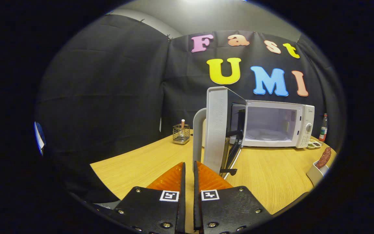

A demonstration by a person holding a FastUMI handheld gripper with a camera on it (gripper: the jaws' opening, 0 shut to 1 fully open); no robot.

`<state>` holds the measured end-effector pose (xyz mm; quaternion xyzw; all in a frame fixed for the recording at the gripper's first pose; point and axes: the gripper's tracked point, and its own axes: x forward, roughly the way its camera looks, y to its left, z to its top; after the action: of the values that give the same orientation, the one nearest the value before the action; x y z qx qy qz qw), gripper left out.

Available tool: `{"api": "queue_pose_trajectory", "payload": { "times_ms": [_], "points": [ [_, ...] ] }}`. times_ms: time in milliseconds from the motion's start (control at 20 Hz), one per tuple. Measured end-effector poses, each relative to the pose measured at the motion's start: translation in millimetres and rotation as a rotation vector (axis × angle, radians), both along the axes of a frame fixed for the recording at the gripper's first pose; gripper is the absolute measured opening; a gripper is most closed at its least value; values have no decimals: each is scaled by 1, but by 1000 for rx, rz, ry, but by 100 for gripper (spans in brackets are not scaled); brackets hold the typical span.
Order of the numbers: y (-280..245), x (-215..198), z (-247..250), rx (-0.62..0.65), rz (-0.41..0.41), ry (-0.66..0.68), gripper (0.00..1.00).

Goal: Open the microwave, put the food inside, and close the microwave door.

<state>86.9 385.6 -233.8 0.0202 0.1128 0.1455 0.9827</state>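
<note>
The white microwave [305, 126] stands at the back of the wooden table [135, 169], and its cavity with the glass turntable [265, 135] is exposed. Its door [218, 130] is swung wide toward me, edge-on, with the grey curved handle [198, 133] on its near side. My gripper [189, 165] sits low over the table, fingers together with only a thin slit between them and nothing held. The fingertips lie just below the handle's lower end. The food, a brown sausage [324, 157], rests in a white container [316, 174] far to the right of the fingers.
A metal mesh holder [181, 134] with a pen stands left of the door. A small bottle [323, 127] and a little sauce dish [314, 144] sit right of the microwave. Bare tabletop lies between the door and the food container.
</note>
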Motion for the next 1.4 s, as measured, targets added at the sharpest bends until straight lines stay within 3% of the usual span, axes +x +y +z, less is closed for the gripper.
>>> {"api": "queue_pose_trajectory", "payload": {
  "times_ms": [250, 300, 450, 500, 600, 1100, 1400],
  "points": [
    [-46, -28, 14, -11, 119, 4, 14],
    [-63, -31, 19, -17, 117, 2, 37],
    [-116, -35, 28, -18, 84, -11, 64],
    [-133, -36, 32, -11, 66, -20, 80],
    [-172, -35, 35, -17, 5, -26, 98],
    [-359, -34, 27, 26, -289, -10, 99],
    [-447, -22, -10, 162, -437, 80, 99]
  ]
}}
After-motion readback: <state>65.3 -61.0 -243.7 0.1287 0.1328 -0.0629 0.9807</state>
